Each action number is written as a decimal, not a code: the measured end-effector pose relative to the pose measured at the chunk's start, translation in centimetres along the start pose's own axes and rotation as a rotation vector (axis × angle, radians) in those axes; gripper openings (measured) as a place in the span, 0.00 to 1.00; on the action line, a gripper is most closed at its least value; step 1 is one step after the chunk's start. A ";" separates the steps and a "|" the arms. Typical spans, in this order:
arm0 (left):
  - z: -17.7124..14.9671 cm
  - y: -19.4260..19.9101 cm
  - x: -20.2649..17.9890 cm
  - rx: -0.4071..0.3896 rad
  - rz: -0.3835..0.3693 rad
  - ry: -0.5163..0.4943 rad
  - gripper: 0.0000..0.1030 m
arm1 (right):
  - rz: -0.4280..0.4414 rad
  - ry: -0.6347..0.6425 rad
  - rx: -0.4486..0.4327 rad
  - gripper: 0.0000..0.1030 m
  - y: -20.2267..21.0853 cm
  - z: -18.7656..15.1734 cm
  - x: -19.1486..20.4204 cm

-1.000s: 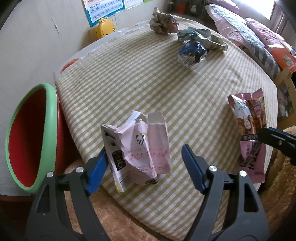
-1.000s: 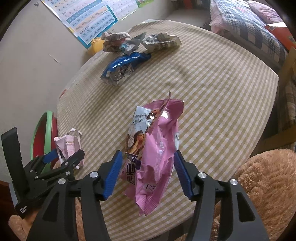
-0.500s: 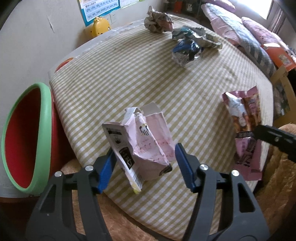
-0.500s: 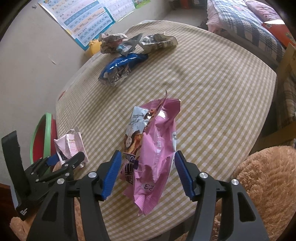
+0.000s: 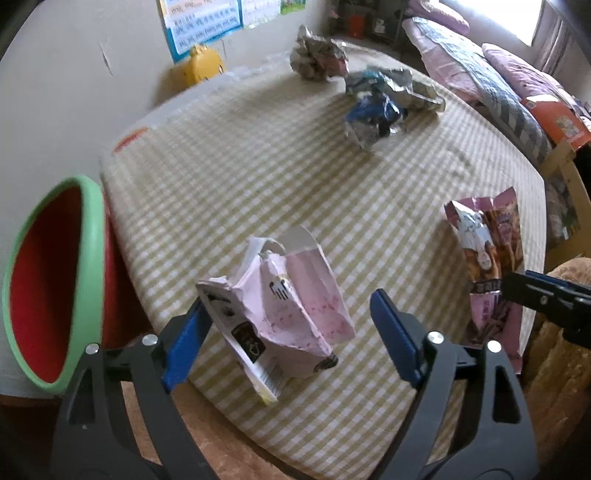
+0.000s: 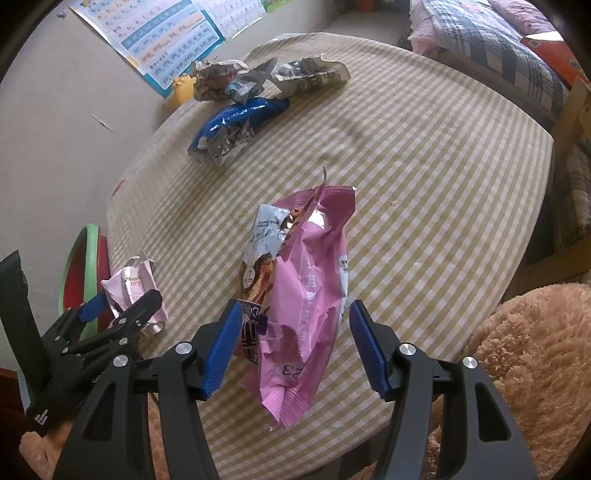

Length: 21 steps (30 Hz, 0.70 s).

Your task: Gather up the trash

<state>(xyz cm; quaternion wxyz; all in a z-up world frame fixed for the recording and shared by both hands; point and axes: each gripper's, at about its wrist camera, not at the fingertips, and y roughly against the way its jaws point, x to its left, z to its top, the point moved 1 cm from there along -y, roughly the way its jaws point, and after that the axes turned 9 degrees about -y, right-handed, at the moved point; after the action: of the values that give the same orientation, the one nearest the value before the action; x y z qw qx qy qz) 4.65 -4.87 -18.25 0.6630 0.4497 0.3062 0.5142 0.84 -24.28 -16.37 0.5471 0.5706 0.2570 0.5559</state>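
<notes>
What we cannot make out on and around the checked table

In the left wrist view, the green-rimmed red bin (image 5: 51,295) runs off the left edge, and the table (image 5: 258,177) hides its far side; in the right wrist view only a sliver shows behind the left gripper (image 6: 122,314). The crumpled pink carton (image 5: 280,310) covers part of that gripper's left pad, so we cannot tell whether they touch. The right gripper (image 5: 546,299) is cut by the frame edge there and hides the pink snack bag's (image 5: 487,258) lower part. Print on the wall poster (image 5: 203,26) is too blurred to read. The yellow toy (image 6: 183,86) sits half hidden behind the table edge.
</notes>
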 end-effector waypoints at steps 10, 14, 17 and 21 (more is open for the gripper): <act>-0.2 -0.2 0.4 -0.010 0.008 0.007 0.41 | -0.015 0.008 0.024 0.56 -0.9 -0.1 0.1; -0.1 0.4 0.1 -0.025 0.006 -0.007 0.41 | -0.012 0.031 0.032 0.56 -1.2 -0.2 0.3; 0.0 0.9 0.0 -0.035 -0.001 -0.010 0.41 | -0.007 0.056 0.036 0.49 -1.4 -0.5 0.8; 0.2 2.1 0.0 -0.066 0.004 -0.017 0.41 | 0.009 0.059 0.016 0.38 -0.8 -0.5 1.0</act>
<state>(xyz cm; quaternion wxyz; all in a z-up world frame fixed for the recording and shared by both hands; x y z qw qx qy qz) 3.93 -4.76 -16.29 0.6789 0.4327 0.2826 0.5216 0.86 -23.01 -16.91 0.5323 0.5596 0.2749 0.5727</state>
